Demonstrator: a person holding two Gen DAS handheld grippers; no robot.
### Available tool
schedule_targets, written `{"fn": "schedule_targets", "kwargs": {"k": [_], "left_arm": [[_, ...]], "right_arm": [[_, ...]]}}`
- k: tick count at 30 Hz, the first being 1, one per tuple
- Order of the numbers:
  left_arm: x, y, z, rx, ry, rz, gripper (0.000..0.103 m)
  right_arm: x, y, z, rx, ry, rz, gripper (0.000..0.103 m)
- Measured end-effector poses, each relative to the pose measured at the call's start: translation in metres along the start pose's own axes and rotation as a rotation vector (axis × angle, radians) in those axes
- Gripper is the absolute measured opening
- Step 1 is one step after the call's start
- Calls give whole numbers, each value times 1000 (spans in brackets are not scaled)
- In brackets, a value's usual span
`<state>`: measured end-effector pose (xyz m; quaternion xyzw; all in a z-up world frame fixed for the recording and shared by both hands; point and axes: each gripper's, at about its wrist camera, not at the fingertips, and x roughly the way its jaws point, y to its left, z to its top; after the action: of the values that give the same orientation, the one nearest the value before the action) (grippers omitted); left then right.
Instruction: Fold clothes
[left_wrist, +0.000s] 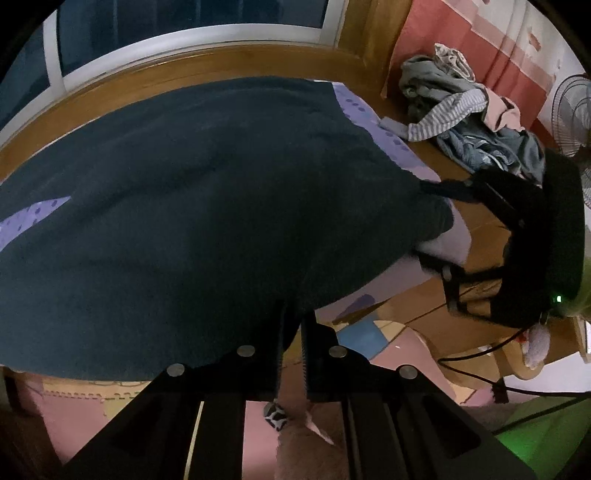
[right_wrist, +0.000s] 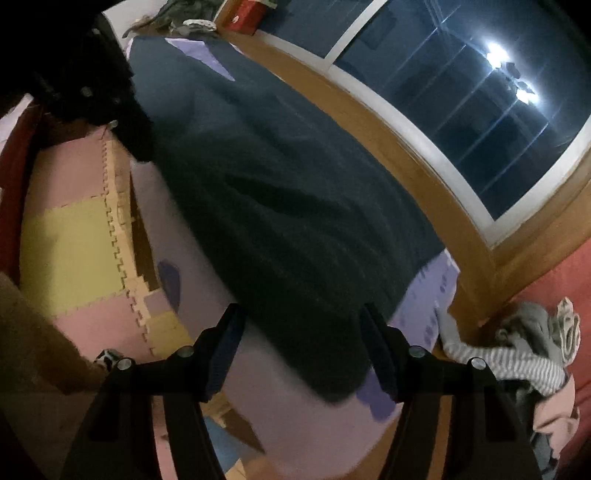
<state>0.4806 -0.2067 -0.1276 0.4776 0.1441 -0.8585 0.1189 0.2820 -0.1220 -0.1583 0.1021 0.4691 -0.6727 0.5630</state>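
A dark navy garment (left_wrist: 192, 206) lies spread over a lilac sheet with purple dots (left_wrist: 391, 144). My left gripper (left_wrist: 293, 317) sits at the garment's near edge, shut on the cloth, which runs down between its fingers. At the right side in the left wrist view, my right gripper (left_wrist: 432, 221) straddles the garment's corner. In the right wrist view the right gripper (right_wrist: 301, 321) is open: the navy garment (right_wrist: 280, 192) reaches in between its fingers, and the pads stand clear of the cloth. The left gripper (right_wrist: 96, 85) shows dark at the top left.
A pile of mixed clothes (left_wrist: 461, 110) (right_wrist: 524, 354) lies beyond the sheet by the wooden window ledge (right_wrist: 417, 177). A fan (left_wrist: 576, 122) stands at the right. Coloured foam floor mats (right_wrist: 74, 251) lie below the sheet's edge. Black cables (left_wrist: 480, 365) trail nearby.
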Motion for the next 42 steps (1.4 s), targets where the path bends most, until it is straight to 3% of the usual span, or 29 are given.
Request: {"fn": "schedule_targets", "kwargs": {"k": [2,7,9,12,14,17,19,21,23,29,35,39,42], "left_arm": [[6,-2,-2,18,-8,51,21],[28,-10,-6,88,-20,237,26],[30,-9,-8,83,-40,256,26],[27,0,-9,37,-79,297,28],[26,12,-11,5,-93,395,28],[21,40,-13,-60,-110,476,28],[15,62,-11,-107,-137,454,28],[8,76,-7,-140,-147,391,14],[-3,81,-4,-143,-153,336,10],[-51,67,-21,-67,-145,251,9],[-52,52,-51,-87,-47,132,7],[-51,51,-44,-45,-29,135,7],[-61,59,-28,-13,-37,100,7]], "right_arm": [[7,-7,6,50,27,48,6],[-12,-35,16,157,-6,107,5],[-20,-43,20,175,-15,118,5],[-31,-49,26,191,-25,123,5],[-38,-50,29,196,-32,115,5],[-39,-60,32,266,-29,122,5],[-43,-66,32,307,-30,125,5],[-48,-72,33,339,-34,116,5],[-50,-73,35,353,-34,108,5],[-58,-72,34,390,-20,94,5],[-49,-55,13,401,86,115,5],[-38,-44,-2,411,155,113,5],[-41,-49,4,452,137,111,5]]}}
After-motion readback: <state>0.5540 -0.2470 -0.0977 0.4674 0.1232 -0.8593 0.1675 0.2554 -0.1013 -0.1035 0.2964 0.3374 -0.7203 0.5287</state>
